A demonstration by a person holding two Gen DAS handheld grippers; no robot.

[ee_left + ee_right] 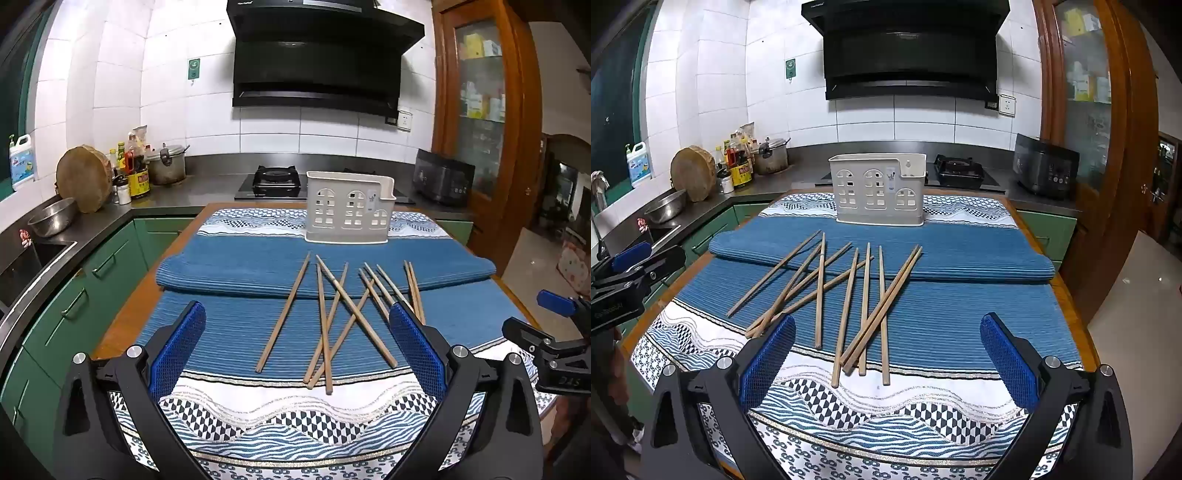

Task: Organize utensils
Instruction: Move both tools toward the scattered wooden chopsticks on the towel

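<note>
Several wooden chopsticks point(283, 314) lie scattered and crossed on a blue striped cloth point(229, 325). In the right wrist view the chopsticks point(865, 295) fan out just beyond my fingers. A white utensil holder point(349, 212) with window-shaped cut-outs stands upright at the cloth's far edge; the right wrist view shows the holder point(877, 192) as well. My left gripper point(296, 308) is open above the near ends of the chopsticks and holds nothing. My right gripper point(888, 321) is open and empty too, beside the left gripper point(639, 266). The right gripper point(535, 314) shows at the right edge of the left wrist view.
The cloth covers a wooden table point(118, 325) and has a raised fold point(258, 273) across it. Behind are a gas hob point(275, 181), a pot point(166, 166), bottles point(136, 166), a round chopping board point(84, 177), a steel bowl point(51, 219), a sink point(22, 266) and a black cooker point(443, 181).
</note>
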